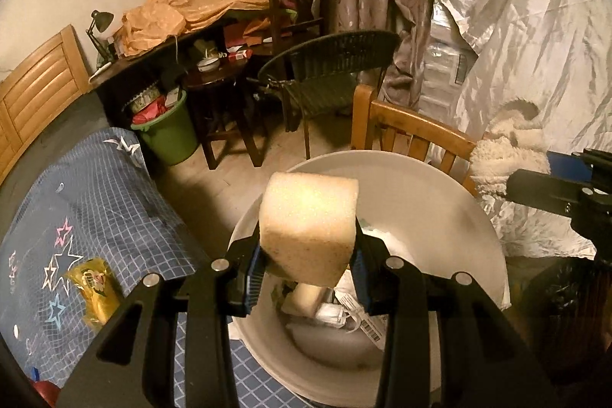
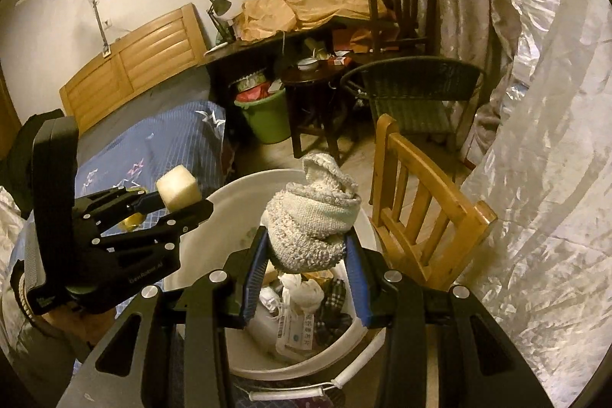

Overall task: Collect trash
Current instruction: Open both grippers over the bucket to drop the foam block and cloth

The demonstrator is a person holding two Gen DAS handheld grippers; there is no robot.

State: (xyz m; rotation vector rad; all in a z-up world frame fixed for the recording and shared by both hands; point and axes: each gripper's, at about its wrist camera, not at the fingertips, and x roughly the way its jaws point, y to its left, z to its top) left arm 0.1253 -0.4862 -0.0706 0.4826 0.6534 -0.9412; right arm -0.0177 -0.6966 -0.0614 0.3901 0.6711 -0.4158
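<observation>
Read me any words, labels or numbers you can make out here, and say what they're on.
"GenRobot.AI": on the left gripper body, faint.
Printed label with barcode on a white packet in the white bucket: characters too small to read.
Yellow packet on the bedcover: logo blurred.

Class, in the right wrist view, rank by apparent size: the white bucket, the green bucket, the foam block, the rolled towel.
1. White bucket
2. Rolled towel, though it sits nearest the lens, in the right gripper
3. Green bucket, farther off
4. Foam block, in the left gripper
</observation>
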